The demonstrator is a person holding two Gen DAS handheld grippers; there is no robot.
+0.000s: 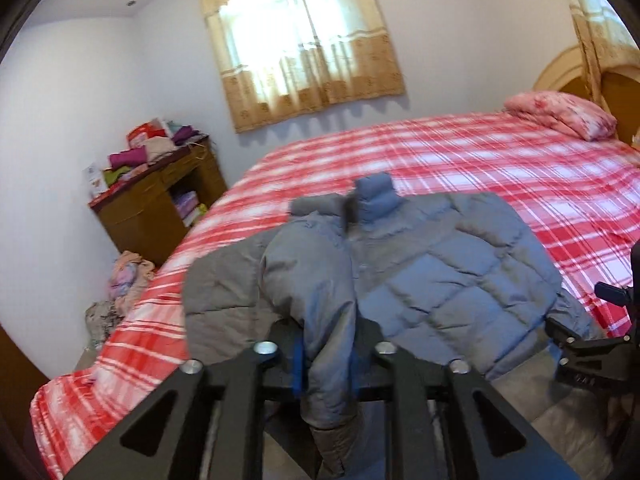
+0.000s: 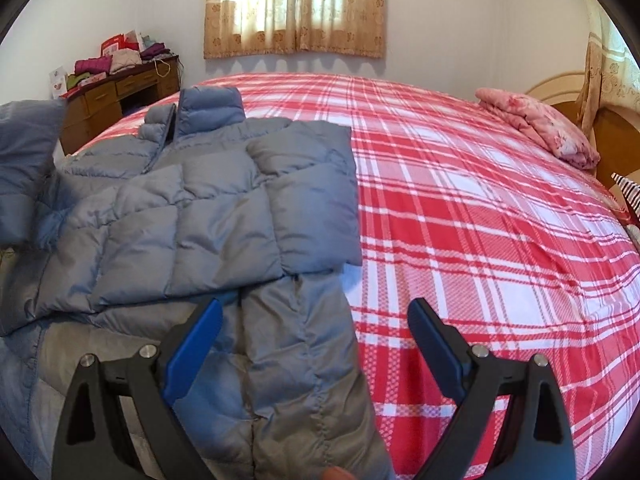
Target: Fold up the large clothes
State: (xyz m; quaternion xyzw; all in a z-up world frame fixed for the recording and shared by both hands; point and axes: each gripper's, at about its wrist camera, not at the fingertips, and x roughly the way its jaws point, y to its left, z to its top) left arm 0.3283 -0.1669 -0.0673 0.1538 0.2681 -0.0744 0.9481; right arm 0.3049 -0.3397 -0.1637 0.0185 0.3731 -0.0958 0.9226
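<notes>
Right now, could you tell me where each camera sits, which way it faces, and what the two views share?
Left wrist: on the left gripper, looking across the bed towards the window; its fingers flank a sleeve of the grey puffer jacket.
Right wrist: on the right gripper, facing the same way; its open fingers hover over the jacket's hem.
Shared: jacket, bed, window, pink pillow, desk.

Left gripper (image 1: pixel 326 364) jaws narrowed on fabric, right gripper (image 2: pixel 316 344) jaws wide.

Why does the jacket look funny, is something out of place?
The puffer jacket lies half folded. One sleeve is lifted off the bed, caught between the left gripper's jaws. Clothes also lie heaped on the floor beside the bed.
</notes>
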